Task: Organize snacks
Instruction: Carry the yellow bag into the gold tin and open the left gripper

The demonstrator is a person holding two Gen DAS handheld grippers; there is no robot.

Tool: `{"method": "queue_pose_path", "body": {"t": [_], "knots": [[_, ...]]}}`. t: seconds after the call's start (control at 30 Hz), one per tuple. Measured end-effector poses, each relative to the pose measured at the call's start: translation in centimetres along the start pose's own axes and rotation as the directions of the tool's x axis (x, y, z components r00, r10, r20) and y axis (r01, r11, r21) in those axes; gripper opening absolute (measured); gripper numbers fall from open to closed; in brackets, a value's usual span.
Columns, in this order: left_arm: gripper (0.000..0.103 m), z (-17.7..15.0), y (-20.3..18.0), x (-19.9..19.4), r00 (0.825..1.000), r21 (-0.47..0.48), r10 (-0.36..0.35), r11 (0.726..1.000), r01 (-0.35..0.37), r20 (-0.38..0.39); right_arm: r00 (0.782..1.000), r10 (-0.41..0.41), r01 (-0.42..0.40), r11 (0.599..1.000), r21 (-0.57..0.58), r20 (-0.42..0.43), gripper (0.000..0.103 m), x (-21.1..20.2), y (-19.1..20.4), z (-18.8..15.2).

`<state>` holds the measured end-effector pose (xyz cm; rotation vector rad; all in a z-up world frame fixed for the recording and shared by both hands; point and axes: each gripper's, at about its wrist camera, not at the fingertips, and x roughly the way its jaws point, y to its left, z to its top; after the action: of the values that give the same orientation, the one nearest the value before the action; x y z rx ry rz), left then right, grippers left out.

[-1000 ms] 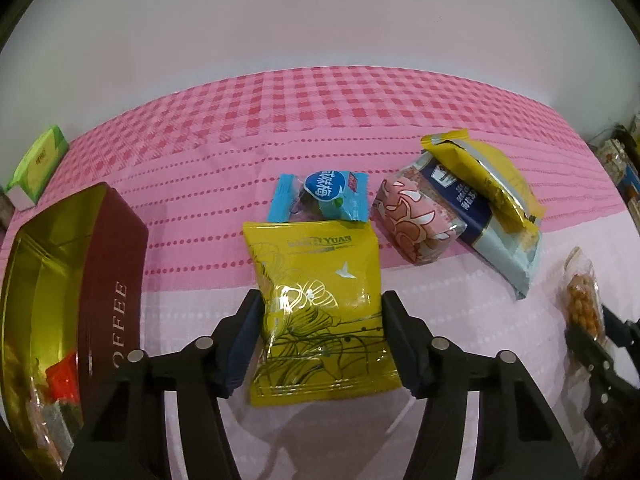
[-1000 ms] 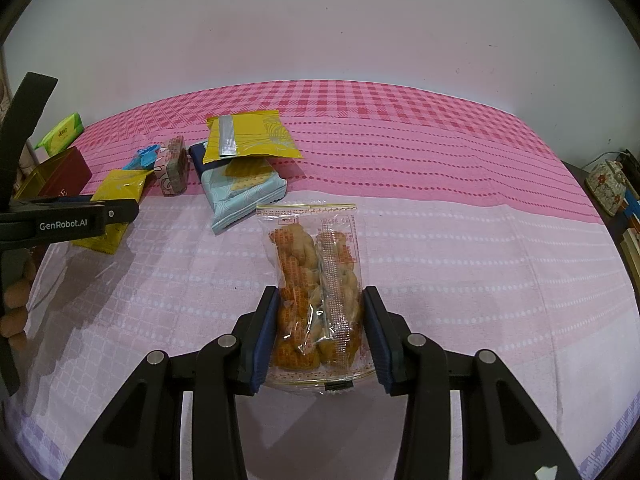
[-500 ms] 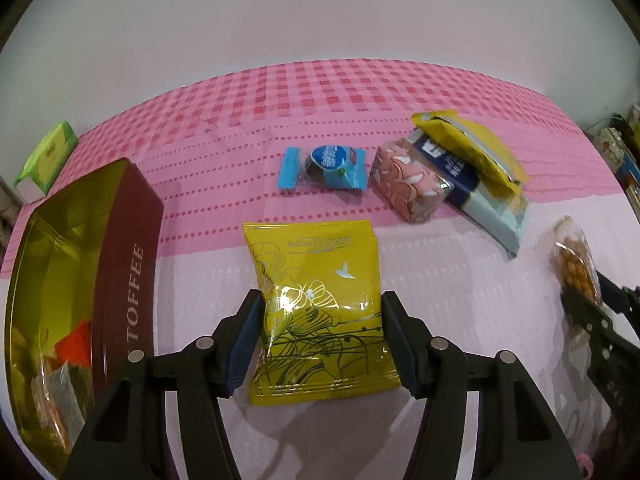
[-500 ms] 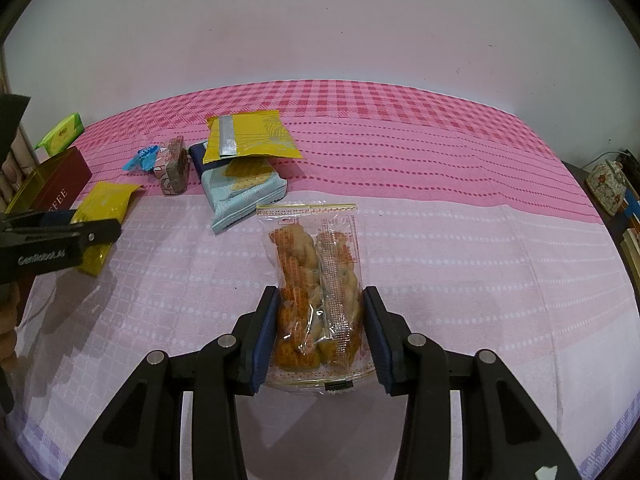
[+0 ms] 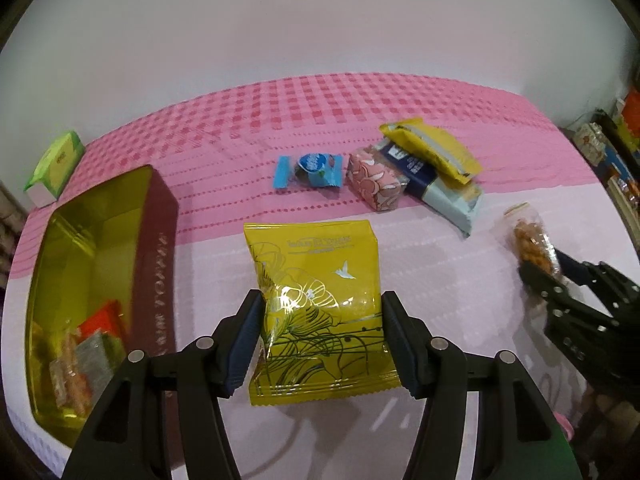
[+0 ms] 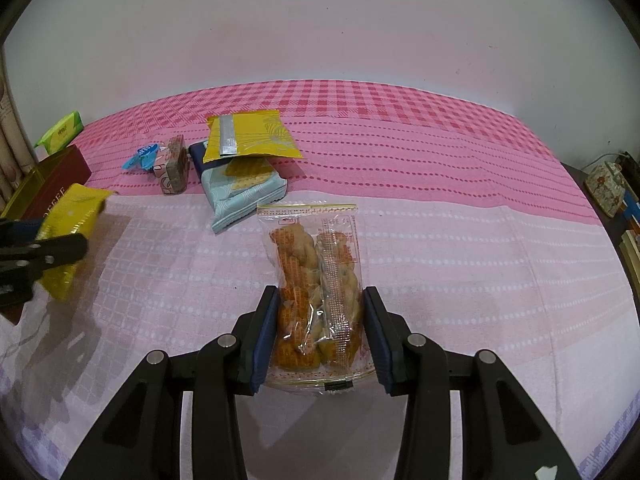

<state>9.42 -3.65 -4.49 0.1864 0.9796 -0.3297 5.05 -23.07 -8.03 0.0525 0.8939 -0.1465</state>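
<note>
Far left: green tissue pack (image 5: 54, 168) by the wall. Just nearer, open toffee tin (image 5: 154, 240), gold inside, several wrapped snacks at its near end.

Centre: left gripper (image 5: 322, 338) clamped on yellow snack bag (image 5: 316, 304), bag held above the pink cloth (image 5: 400, 400), right of the tin.

Beyond: blue candy (image 5: 308, 170), pink patterned pack (image 5: 376, 182), teal pack (image 5: 444, 196) with a second yellow bag (image 5: 430, 148) lying on it.

Right: right gripper (image 6: 320, 330) clamped on clear bag of fried twists (image 6: 316, 292).
</note>
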Motion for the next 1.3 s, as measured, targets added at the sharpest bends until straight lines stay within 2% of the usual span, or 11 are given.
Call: {"method": "queue_pose_path", "body": {"t": [0.2,0.4,0.57,0.77,0.97,1.3], "knots": [[0.059,-0.3,2.1,-3.1,1.000,-0.012,0.019,1.000,-0.018,0.012,1.000,-0.001,0.001,1.000,-0.001,0.000,0.040,0.0,0.0,0.0],[0.059,-1.3,6.9,-6.4,0.999,-0.083,0.041,0.996,-0.039,0.026,1.000,0.000,0.000,1.000,0.000,0.000,0.040,0.0,0.0,0.0],[0.060,-2.8,11.5,-8.2,0.994,-0.127,0.108,0.987,-0.103,0.031,1.000,-0.002,0.002,1.000,-0.002,0.000,0.040,0.0,0.0,0.0],[0.060,-4.6,16.2,-8.1,0.990,-0.201,0.140,0.970,-0.138,-0.006,1.000,-0.002,0.002,1.000,-0.004,0.000,0.040,0.0,0.0,0.0],[0.060,-6.2,19.2,-6.9,0.987,-0.226,0.156,0.961,-0.162,-0.045,1.000,-0.003,0.003,1.000,-0.004,0.000,0.040,0.1,0.1,0.0],[0.060,-7.0,20.4,-4.5,0.983,-0.224,0.161,0.958,-0.178,-0.090,1.000,-0.004,0.004,1.000,-0.006,0.000,0.040,0.0,0.1,0.0]]}}
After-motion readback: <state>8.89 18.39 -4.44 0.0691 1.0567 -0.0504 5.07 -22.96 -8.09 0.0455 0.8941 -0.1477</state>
